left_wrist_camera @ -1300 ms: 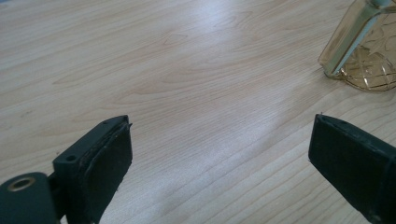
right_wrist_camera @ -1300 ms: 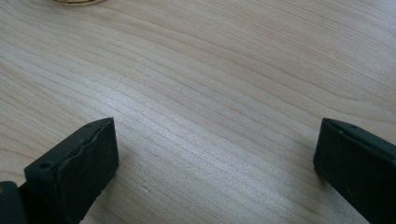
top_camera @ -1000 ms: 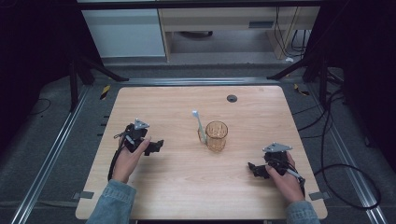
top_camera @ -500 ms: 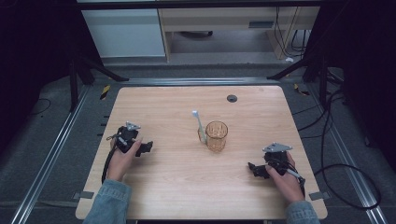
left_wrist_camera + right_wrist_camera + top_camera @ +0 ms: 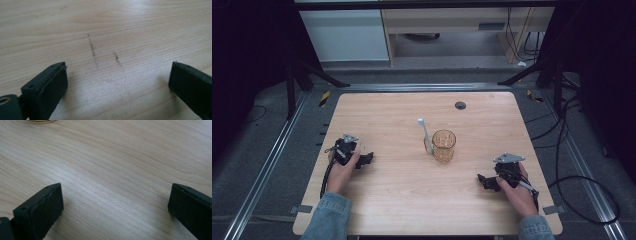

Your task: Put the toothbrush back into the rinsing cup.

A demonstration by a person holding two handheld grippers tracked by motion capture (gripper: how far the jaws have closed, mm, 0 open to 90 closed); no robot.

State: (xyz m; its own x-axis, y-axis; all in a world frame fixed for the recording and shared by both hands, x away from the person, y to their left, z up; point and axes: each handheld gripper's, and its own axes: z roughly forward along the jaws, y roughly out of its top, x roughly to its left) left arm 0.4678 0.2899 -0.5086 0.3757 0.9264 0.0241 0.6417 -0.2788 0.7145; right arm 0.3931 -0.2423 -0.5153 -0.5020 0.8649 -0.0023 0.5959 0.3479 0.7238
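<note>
sleeves [image 5: 329, 215]: blue denim | left gripper [image 5: 362, 160]: black, grey plate

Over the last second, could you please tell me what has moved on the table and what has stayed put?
The left claw drew back toward the person's edge of the table and a little to the left, away from the cup. It took hold of nothing; its jaws stand wide open over bare wood. The right claw, also open, the cup, and the toothbrush leaning in it stayed where they were.

Pale wood-grain table [image 5: 402, 200] with dark scuff streaks [image 5: 93, 50]. Amber cup [image 5: 444, 145], white toothbrush [image 5: 424, 131]. Black grippers, blue denim sleeves [image 5: 328, 220].
</note>
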